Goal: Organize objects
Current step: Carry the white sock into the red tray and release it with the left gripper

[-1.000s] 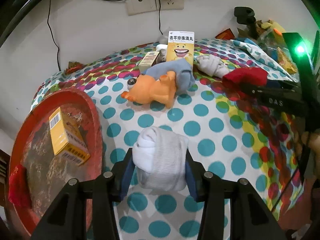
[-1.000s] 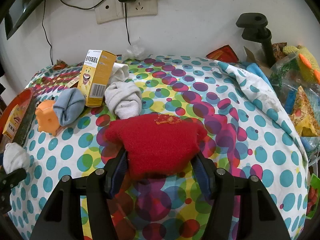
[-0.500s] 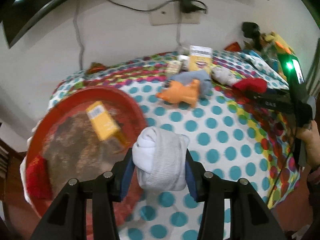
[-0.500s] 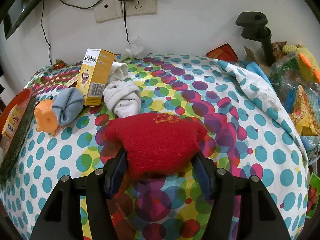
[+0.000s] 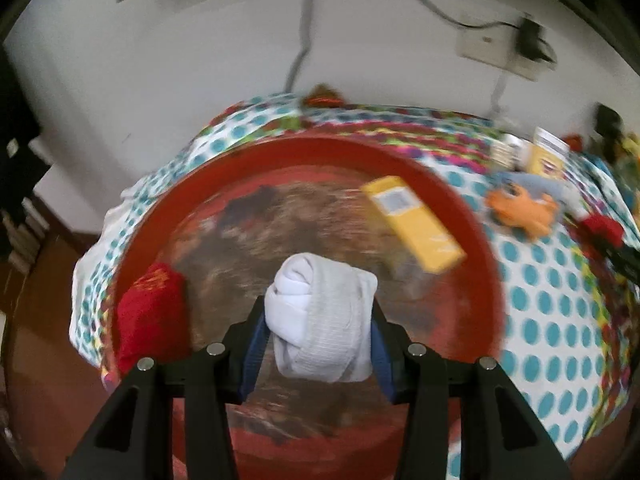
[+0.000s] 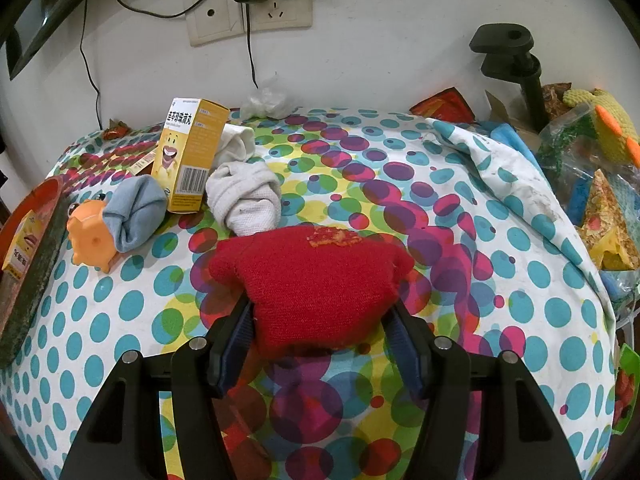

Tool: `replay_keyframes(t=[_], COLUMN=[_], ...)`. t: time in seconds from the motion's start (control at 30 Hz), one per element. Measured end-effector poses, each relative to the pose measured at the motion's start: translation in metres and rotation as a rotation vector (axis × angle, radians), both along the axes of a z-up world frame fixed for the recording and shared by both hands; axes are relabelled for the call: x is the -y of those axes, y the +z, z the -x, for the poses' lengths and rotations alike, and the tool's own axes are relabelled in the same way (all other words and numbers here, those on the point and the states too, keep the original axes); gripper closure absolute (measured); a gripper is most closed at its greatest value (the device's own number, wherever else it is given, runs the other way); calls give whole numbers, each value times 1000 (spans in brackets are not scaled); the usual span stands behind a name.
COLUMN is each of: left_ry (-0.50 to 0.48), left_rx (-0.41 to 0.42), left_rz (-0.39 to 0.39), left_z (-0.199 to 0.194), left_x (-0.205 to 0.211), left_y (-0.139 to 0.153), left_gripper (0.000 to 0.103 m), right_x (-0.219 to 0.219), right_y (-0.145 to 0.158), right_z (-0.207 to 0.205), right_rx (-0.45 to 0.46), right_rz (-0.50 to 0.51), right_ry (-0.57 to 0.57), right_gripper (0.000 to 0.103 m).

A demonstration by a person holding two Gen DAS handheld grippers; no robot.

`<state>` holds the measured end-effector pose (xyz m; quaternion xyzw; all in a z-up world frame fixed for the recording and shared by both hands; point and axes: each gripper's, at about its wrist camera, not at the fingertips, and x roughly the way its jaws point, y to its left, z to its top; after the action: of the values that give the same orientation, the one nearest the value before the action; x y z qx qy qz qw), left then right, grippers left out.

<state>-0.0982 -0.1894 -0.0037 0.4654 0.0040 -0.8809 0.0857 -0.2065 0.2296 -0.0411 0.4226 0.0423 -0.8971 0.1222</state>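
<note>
Dotted tablecloth bears red tray, orange toy, box.

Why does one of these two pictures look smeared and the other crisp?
Left wrist view: the red tray and yellow box are streaked by motion blur, while the gripped white sock stays sharp. Right wrist view: crisp throughout, red sock included; both bend straight lines, fisheye-style.

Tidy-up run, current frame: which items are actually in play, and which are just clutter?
In play:
- white sock roll, in left hand-held gripper
- red sock, in right hand-held gripper
- red tray, already holding yellow box and another red sock

Lying about:
- wall sockets
- black clamp stand
- snack bags
</note>
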Motion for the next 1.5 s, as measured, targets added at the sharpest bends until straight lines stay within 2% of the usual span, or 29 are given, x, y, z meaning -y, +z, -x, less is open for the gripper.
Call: replay_keyframes(t=[0.23, 0.5, 1.0, 1.17, 1.33, 1.5], left_ry=[101, 148, 125, 115, 100, 66], left_rx=[27, 61, 82, 84, 63, 57], left_rz=[7, 1, 57, 52, 47, 41], left_z=[11, 15, 15, 13, 8, 2], left_x=[47, 73, 74, 73, 71, 64], left_y=[-13, -27, -35, -36, -30, -23], left_gripper=[56, 56, 55, 54, 43, 43], right_x=[0, 0, 1, 2, 3, 2], right_y=[0, -1, -1, -1, -1, -1], right_z=[0, 1, 2, 2, 2, 2], right_rx=[0, 2, 2, 2, 3, 4], right_rz=[-1, -2, -5, -6, -6, -9], right_ry=[0, -2, -4, -6, -6, -8], right_gripper=[43, 42, 41, 41, 41, 41])
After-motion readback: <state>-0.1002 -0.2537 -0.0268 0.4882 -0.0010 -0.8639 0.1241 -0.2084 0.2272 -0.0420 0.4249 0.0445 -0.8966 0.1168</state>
